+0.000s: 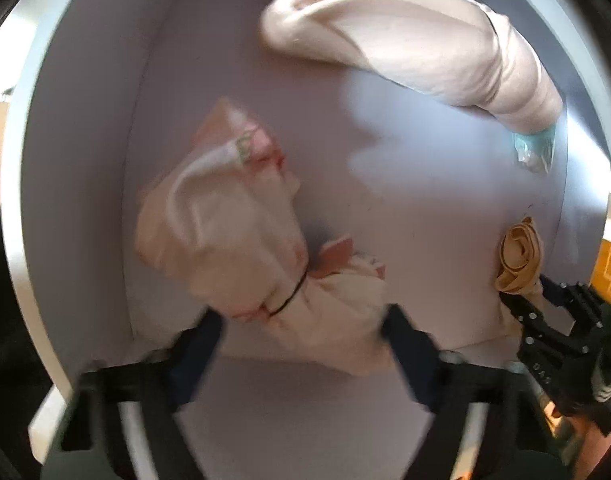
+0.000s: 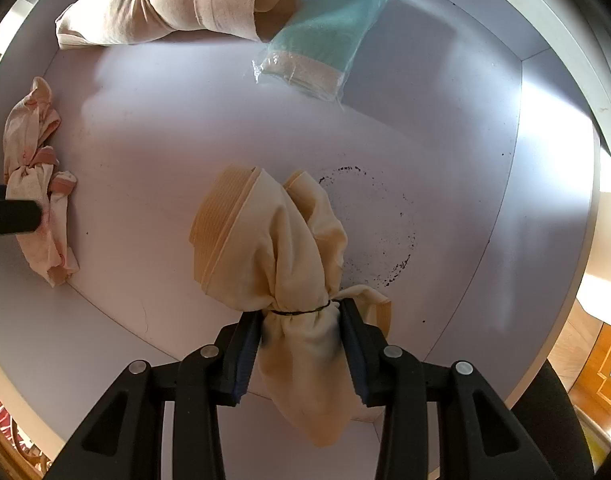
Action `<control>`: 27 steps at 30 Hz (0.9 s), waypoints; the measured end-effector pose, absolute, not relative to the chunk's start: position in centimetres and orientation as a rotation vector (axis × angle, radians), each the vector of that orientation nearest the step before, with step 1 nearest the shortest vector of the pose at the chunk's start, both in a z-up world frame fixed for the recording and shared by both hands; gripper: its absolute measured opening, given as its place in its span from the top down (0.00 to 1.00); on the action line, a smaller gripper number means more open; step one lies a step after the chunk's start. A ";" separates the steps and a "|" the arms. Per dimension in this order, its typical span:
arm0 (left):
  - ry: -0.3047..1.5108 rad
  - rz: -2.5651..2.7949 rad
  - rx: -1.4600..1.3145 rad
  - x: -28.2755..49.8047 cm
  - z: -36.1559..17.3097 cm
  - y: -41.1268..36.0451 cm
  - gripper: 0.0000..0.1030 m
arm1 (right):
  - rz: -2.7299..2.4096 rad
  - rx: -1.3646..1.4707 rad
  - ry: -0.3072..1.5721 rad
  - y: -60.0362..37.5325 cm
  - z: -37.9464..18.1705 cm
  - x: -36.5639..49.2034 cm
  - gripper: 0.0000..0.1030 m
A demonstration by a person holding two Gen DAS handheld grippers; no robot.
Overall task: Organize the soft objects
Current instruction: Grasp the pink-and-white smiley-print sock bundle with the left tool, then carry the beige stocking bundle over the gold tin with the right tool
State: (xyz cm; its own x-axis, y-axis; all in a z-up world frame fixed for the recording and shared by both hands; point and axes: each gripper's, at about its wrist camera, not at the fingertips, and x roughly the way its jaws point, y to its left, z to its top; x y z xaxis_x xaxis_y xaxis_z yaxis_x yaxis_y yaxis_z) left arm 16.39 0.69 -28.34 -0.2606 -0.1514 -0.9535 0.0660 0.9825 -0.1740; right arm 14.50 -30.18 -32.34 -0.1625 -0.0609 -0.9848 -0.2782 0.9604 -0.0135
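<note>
A pink-and-white cloth bundle [image 1: 241,240] tied with a black band lies in a white bin [image 1: 85,160]; my left gripper [image 1: 301,324] has its fingers on either side of the bundle's tied end, gripping it. It also shows in the right wrist view [image 2: 37,184] at the far left. My right gripper [image 2: 301,344] is shut on a yellow cloth bundle [image 2: 273,236], also tied with a black band, held over the bin floor. The yellow bundle shows in the left wrist view [image 1: 519,260] at the right.
A rolled beige cloth [image 2: 165,4] lies at the bin's far side, also in the left wrist view [image 1: 405,32]. A teal item in clear plastic wrap [image 2: 325,36] lies beside it. The bin wall [image 2: 553,132] rises at the right. Dark specks [image 2: 385,220] mark the floor.
</note>
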 end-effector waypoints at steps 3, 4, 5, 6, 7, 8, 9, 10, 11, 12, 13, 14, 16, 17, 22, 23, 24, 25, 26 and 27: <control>1.772 -0.252 -0.008 16.8 -28.1 -0.4 0.36 | 0.194 -0.254 1.729 -30.0 -32.2 14.6 0.62; 1.751 -0.266 0.005 16.6 -28.0 -0.9 0.40 | 0.192 -0.253 1.729 -30.0 -32.1 14.5 0.62; 1.727 -0.279 0.024 16.7 -27.7 -1.2 0.45 | 0.190 -0.251 1.729 -30.0 -32.1 14.5 0.62; 1.710 -0.280 0.042 16.7 -27.6 -1.3 0.45 | 0.187 -0.251 1.729 -30.0 -32.0 14.6 0.62; 1.698 -0.279 0.064 16.6 -27.5 -1.5 0.46 | 0.186 -0.252 1.728 -30.0 -32.0 14.5 0.62; 1.694 -0.276 0.092 16.5 -27.5 -1.6 0.48 | 0.184 -0.252 1.727 -30.0 -31.9 14.5 0.63; 1.697 -0.273 0.112 16.1 -27.7 -1.7 0.48 | 0.183 -0.252 1.726 -30.0 -31.9 14.5 0.64; 1.701 -0.268 0.124 16.0 -27.8 -1.6 0.48 | 0.183 -0.250 1.725 -30.0 -31.8 14.5 0.65; 1.707 -0.263 0.124 16.0 -27.9 -1.5 0.48 | 0.181 -0.243 1.724 -30.0 -31.7 14.5 0.65; 1.712 -0.259 0.118 16.3 -28.2 -1.9 0.48 | 0.176 -0.229 1.724 -30.1 -31.5 14.5 0.66; 1.717 -0.255 0.112 16.2 -28.4 -2.3 0.48 | 0.173 -0.214 1.725 -30.3 -31.5 14.4 0.66; 1.721 -0.251 0.108 16.3 -28.5 -1.9 0.48 | 0.168 -0.189 1.729 -30.5 -31.3 14.4 0.66; 1.727 -0.245 0.103 16.3 -28.8 -1.4 0.47 | 0.157 -0.144 1.737 -31.1 -31.1 14.1 0.67; 1.727 -0.242 0.102 16.3 -28.7 -0.9 0.46 | 0.151 -0.126 1.739 -31.4 -31.0 14.1 0.67; 1.726 -0.249 0.114 16.7 -29.0 -0.4 0.46 | 0.122 -0.014 1.726 -32.6 -29.3 13.7 0.67; 1.726 -0.249 0.115 16.9 -29.0 -0.3 0.46 | 0.128 0.005 1.715 -32.6 -28.7 13.7 0.67; 1.726 -0.250 0.116 16.9 -29.1 -0.5 0.46 | 0.135 0.016 1.703 -32.7 -28.1 13.7 0.67; 1.726 -0.248 0.114 17.1 -29.3 -1.0 0.47 | 0.140 0.021 1.693 -32.7 -27.6 13.6 0.67; 1.723 -0.248 0.118 17.1 -29.3 -1.1 0.48 | 0.147 0.026 1.682 -32.6 -27.0 13.4 0.67; 1.721 -0.250 0.120 17.1 -29.2 -1.3 0.48 | 0.153 0.024 1.673 -32.4 -26.5 13.2 0.67</control>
State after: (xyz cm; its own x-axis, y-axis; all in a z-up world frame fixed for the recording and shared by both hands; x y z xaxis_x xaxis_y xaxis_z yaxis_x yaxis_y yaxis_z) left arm 17.06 -1.26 -29.15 -0.1658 -0.0615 -0.9842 0.2209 0.9704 -0.0979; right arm 13.21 -32.44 -26.45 -0.1087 0.1058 -0.9884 -0.0749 0.9906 0.1143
